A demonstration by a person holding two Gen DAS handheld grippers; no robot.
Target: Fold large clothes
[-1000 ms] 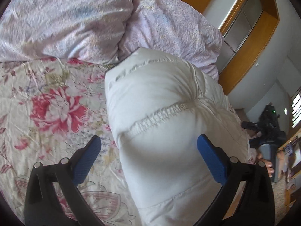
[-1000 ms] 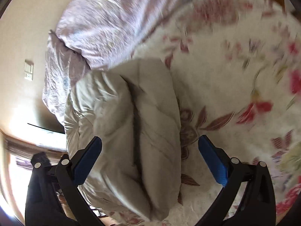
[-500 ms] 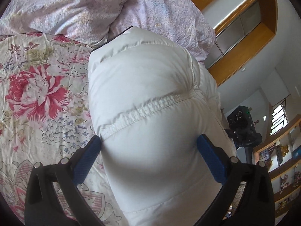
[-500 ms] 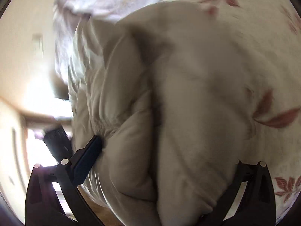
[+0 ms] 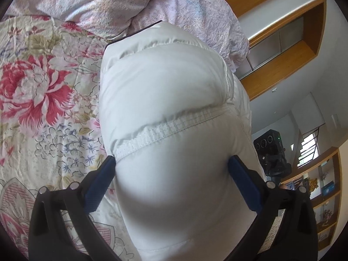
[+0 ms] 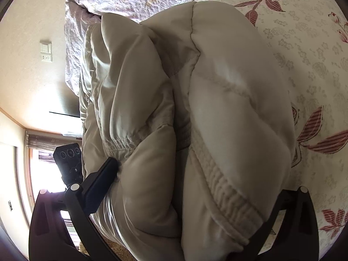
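Note:
A puffy white padded jacket [image 5: 165, 100] lies folded in a thick bundle on the floral bedspread [image 5: 43, 108]. My left gripper [image 5: 171, 171] straddles its near end; both blue pads press into the sides of the bundle at a wide spread. In the right wrist view the same jacket [image 6: 195, 113] fills the frame, with elastic cuffs showing. My right gripper [image 6: 195, 187] straddles the bundle too; its left finger [image 6: 102, 180] presses into the fabric and its right finger is hidden under the jacket.
Crumpled lilac bedding [image 5: 121, 2] lies beyond the jacket at the head of the bed. A wooden wall cabinet [image 5: 289, 50] and a black camera on a tripod [image 5: 271, 152] stand past the bed's edge.
Both grippers have moved forward over the jacket bundle. They went from hovering apart from it to straddling it with the pads against the fabric.

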